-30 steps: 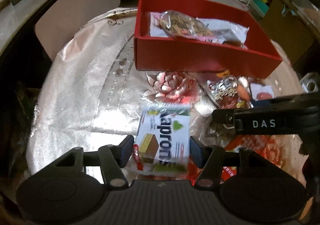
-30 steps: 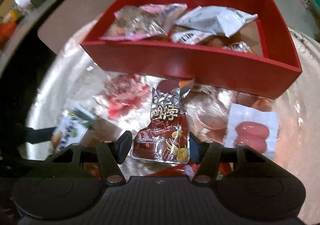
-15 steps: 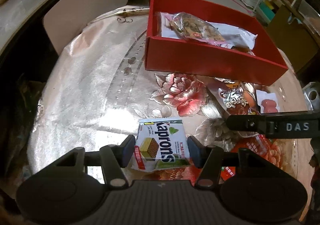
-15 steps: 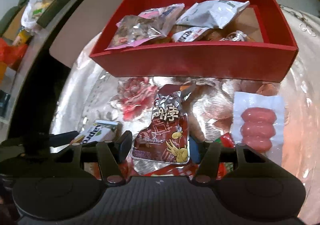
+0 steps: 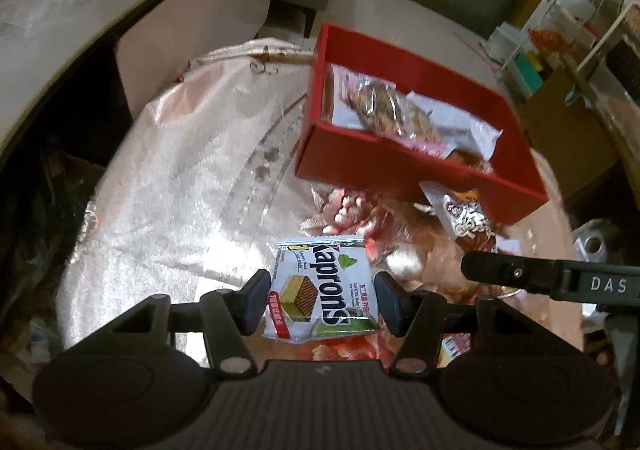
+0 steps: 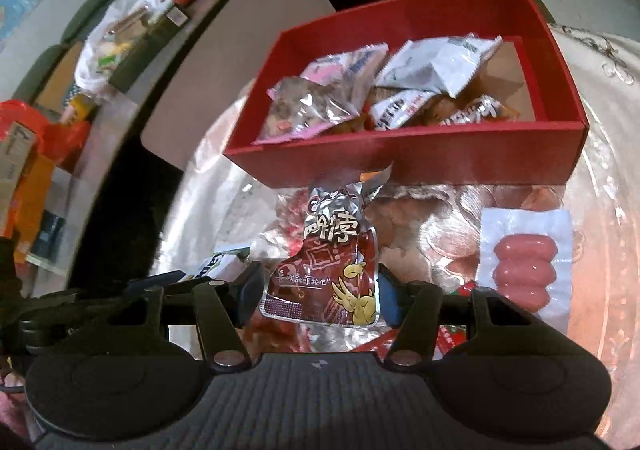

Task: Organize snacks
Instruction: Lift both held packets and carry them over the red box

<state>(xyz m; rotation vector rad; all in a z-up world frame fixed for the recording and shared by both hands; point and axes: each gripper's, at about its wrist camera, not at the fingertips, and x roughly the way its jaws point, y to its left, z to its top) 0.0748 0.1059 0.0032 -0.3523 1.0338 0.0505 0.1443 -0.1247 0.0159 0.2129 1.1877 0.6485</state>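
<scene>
My left gripper [image 5: 322,300] is shut on a white Kaprons wafer packet [image 5: 324,292], held off the table. My right gripper [image 6: 318,300] is shut on a red and silver snack pouch [image 6: 332,270], also lifted. The red box [image 5: 404,173] stands beyond both, with several snack packets inside [image 6: 384,89]. In the right wrist view the box's front wall [image 6: 404,161] is just above the pouch's top. The right gripper's finger [image 5: 520,274] shows at the right of the left wrist view, and the wafer packet [image 6: 218,268] peeks in at the left of the right wrist view.
A sealed pack of pink sausages [image 6: 524,274] lies on the shiny flowered tablecloth [image 5: 180,177] to the right of the pouch. A grey counter [image 5: 80,9] with clutter curves along the left. Shelves and boxes [image 5: 560,69] stand at the far right.
Both grippers have risen with their packets and rolled, so the table and red box look smaller and tilted. The grips have not changed.
</scene>
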